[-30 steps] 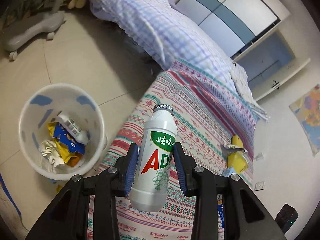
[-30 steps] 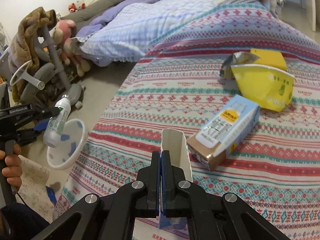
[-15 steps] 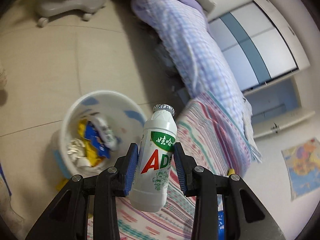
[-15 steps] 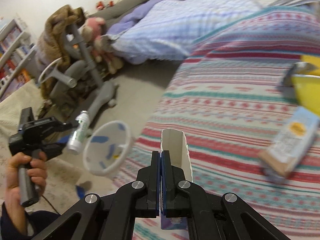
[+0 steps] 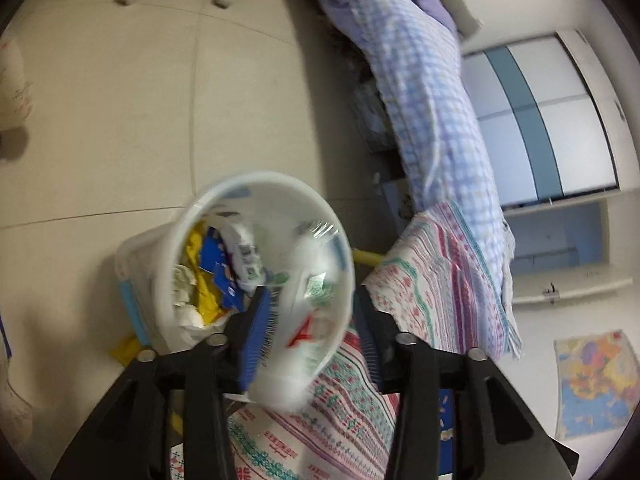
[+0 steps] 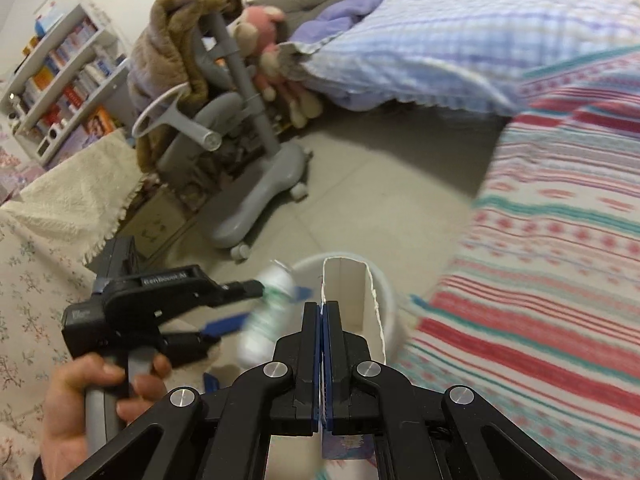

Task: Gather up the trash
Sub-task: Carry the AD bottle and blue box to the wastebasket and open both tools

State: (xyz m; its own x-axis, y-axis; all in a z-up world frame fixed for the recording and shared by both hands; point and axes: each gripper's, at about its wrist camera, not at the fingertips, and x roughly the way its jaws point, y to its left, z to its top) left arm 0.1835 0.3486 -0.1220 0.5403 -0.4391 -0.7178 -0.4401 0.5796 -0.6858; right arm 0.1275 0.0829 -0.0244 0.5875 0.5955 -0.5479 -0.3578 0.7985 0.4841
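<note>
Two pieces of trash in play. Left gripper (image 5: 308, 332) has its fingers spread apart, and the white plastic drink bottle with the red-and-green label (image 5: 304, 312) sits loose between them as a motion smear, apparently falling clear toward the white round plastic bin (image 5: 168, 256) below (bin stands on the tiled floor (image 5: 120, 120) just beside the bed with the striped patterned cover (image 5: 440, 272), yellow and blue wrappers already inside). Right gripper (image 6: 323, 312) has its fingers together, clamped on one wall of a white open-topped paper carton (image 6: 344, 292), held over the bin's far side. Risks, my read: bottle is near the bed-side rim, so it could clip the rim and bounce out. Carton is pinched by a thin wall only, so it could tear or slip early. Both views are blurred, hence aim is uncertain.
</note>
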